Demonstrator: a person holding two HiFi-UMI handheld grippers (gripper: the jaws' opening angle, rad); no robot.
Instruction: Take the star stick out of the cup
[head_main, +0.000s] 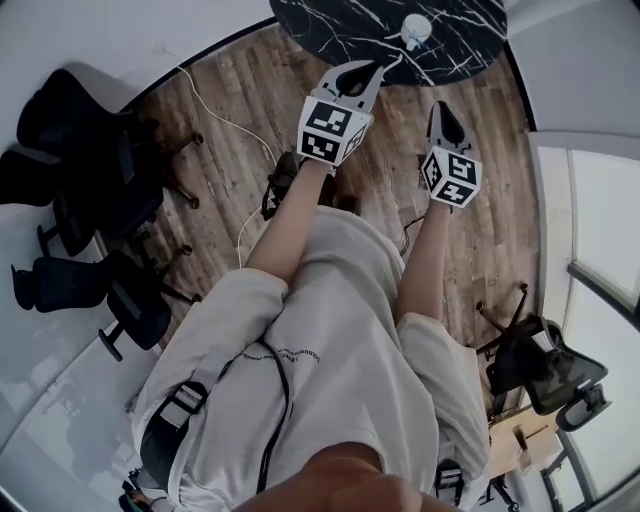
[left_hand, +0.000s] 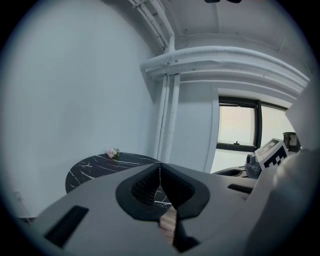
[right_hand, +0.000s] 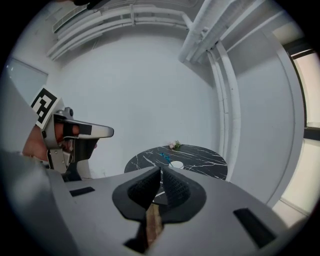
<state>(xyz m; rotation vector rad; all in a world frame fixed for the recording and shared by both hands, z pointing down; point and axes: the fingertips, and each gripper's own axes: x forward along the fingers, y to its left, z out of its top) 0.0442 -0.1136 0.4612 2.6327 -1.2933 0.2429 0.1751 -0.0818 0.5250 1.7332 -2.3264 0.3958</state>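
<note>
Both grippers are held out towards the round bench (head_main: 330, 30) but well apart from it, so the reach is judged not yet made. The left gripper (left_hand: 160, 169) is closed, ribbed dark pads pressed together on nothing, and the right gripper (right_hand: 161, 171) is likewise closed and empty. On the black, white-veined stone a white cup (right_hand: 176, 164) is stood upright, by which the thin blue star stick (right_hand: 163, 156) is propped slanting above the rim, within easy pinching; its star is too small to be made out
</note>
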